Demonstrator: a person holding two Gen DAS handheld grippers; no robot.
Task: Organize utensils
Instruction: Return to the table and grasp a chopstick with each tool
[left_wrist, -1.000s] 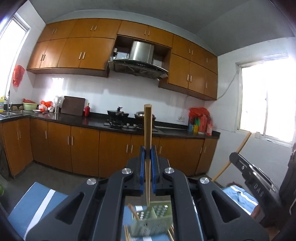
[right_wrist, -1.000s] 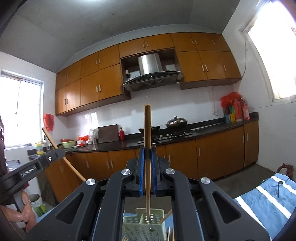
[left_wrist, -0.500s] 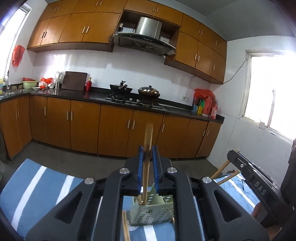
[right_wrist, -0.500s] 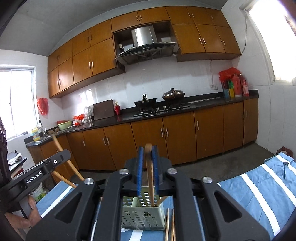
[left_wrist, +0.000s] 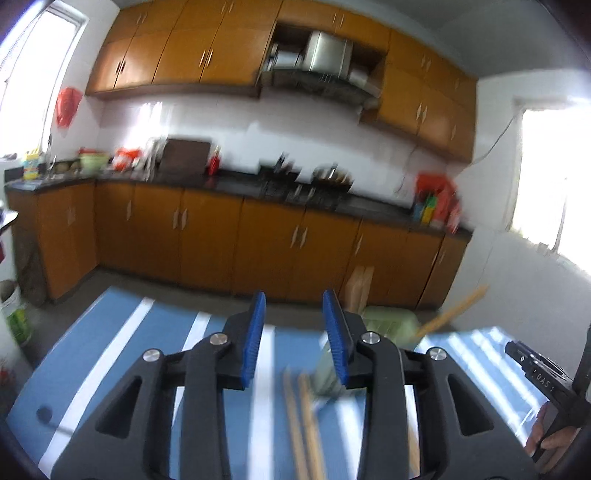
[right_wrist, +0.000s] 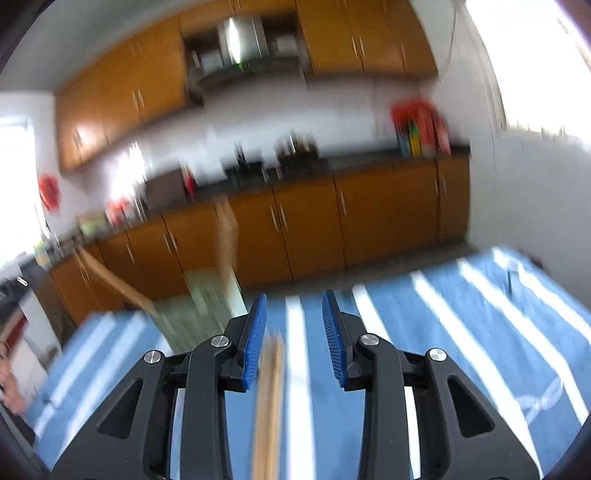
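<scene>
Both views are motion-blurred. My left gripper (left_wrist: 294, 336) is open and empty; the pale green utensil holder (left_wrist: 384, 325) stands just right of it with wooden chopsticks (left_wrist: 360, 291) upright in it and one leaning right (left_wrist: 454, 312). More chopsticks (left_wrist: 303, 424) lie on the blue striped cloth (left_wrist: 110, 350) below the jaws. My right gripper (right_wrist: 294, 336) is open and empty; the holder (right_wrist: 207, 299) stands to its left with chopsticks (right_wrist: 227, 236) in it. Loose chopsticks (right_wrist: 271, 398) lie on the cloth under it.
The other hand-held gripper (left_wrist: 543, 376) shows at the right edge of the left wrist view. A small dark object (left_wrist: 44, 413) lies on the cloth at the left. Orange kitchen cabinets (left_wrist: 221, 236) and a dark counter run behind the table.
Both grippers opened and let go of their chopsticks, which now stand in the green holder. The left gripper swung left of the holder, the right gripper swung right of it.
</scene>
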